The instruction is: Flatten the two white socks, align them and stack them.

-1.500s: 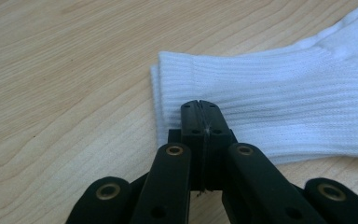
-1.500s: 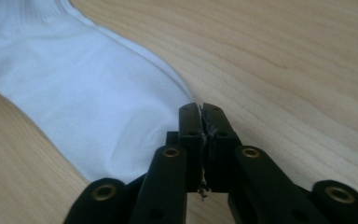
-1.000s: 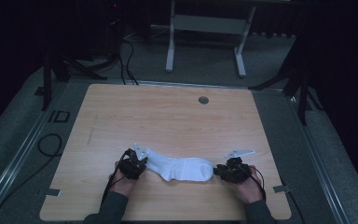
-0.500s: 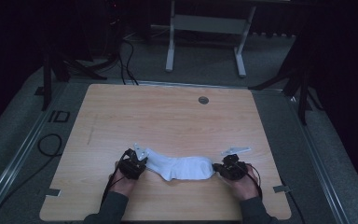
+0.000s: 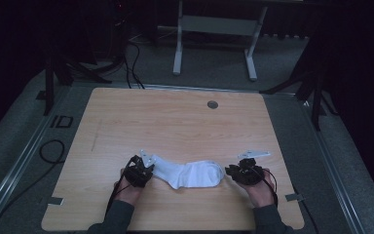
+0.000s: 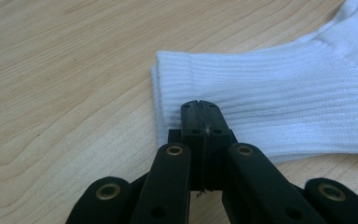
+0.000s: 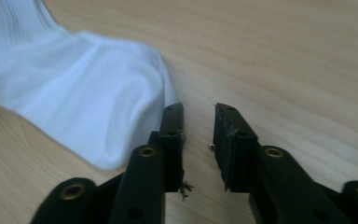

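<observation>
Item 1, white sock (image 5: 189, 174), lay lower centre; I had my left gripper (image 6: 200, 122) clamped on its cuff, right gripper (image 7: 198, 128) parted beside the toe, which I judged needed pinching next.

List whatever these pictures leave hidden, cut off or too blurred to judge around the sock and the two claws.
- Left gripper view: the left claw is closed over the sock cuff; whether fabric is pinched is hidden by its jaws.
- Same view: the sock's foot is cut off by the right edge.
- Right gripper view: the sock's cuff runs past the top-left edge; the right claw is blurred.
- High view: the round table inlay is too small to identify.
</observation>
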